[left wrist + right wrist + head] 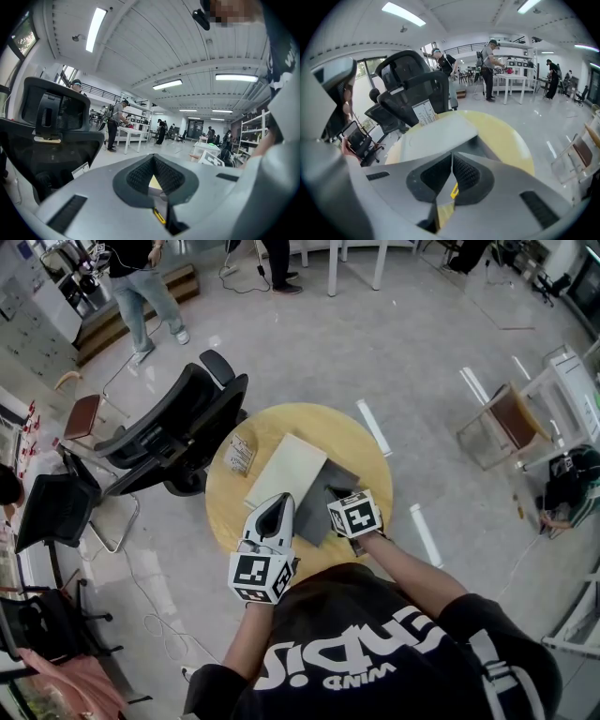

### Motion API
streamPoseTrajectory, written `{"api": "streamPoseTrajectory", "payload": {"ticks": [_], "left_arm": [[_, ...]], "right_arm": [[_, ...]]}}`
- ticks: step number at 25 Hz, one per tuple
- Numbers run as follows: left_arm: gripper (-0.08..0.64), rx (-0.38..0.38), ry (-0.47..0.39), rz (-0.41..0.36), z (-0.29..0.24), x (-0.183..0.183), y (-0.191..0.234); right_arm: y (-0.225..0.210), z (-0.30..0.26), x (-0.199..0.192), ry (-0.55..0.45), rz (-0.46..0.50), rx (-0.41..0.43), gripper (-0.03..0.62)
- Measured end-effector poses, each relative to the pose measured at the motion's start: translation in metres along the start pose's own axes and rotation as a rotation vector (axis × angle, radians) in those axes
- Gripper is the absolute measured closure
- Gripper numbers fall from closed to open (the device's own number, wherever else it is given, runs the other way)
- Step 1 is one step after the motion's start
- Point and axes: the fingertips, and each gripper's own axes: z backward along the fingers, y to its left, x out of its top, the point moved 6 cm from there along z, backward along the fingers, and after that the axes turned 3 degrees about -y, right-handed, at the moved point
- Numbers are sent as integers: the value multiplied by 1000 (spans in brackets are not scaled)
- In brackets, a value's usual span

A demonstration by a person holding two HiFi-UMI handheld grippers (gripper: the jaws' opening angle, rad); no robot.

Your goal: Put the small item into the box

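Observation:
A flat box lies on the round wooden table, its pale lid folded out to the left of the grey base. The small item, a packet with a printed label, rests on the table left of the lid. It also shows as the packet past the lid and as the packet. My left gripper hovers over the lid's near end, jaws shut and empty. My right gripper is over the grey base, also shut with nothing in it. In their own views, the left gripper and right gripper show tips meeting.
A black office chair stands close against the table's far left edge. Another chair is further left, and a wooden chair at the right. People stand at tables far across the room.

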Motion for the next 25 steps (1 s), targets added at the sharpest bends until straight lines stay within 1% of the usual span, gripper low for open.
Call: {"api": "streamPoseTrajectory", "payload": {"ticks": [6,10,14,17,19,21,25], "left_arm": [[552,-8,-8,5,6,3,-6],[552,-4,-14,19,11,4,-10],[552,-3,-18,18,14,4,-14],[552,1,-23,13,15,2,-15],[552,6,-25,10,16,2,-15],[552,9,-25,11,17,1,-15],[552,11,-22,10,19,-1,-17]], "right_arm": [[2,63,24,-213,4,30,581],[-1,105,32,-354,-13,16,581],[0,142,33,-494,9,6,586],[2,158,30,-580,28,-11,586],[2,164,27,-616,42,-37,586],[1,165,25,-628,33,-55,586],[-1,166,22,-630,6,-48,586]]}}
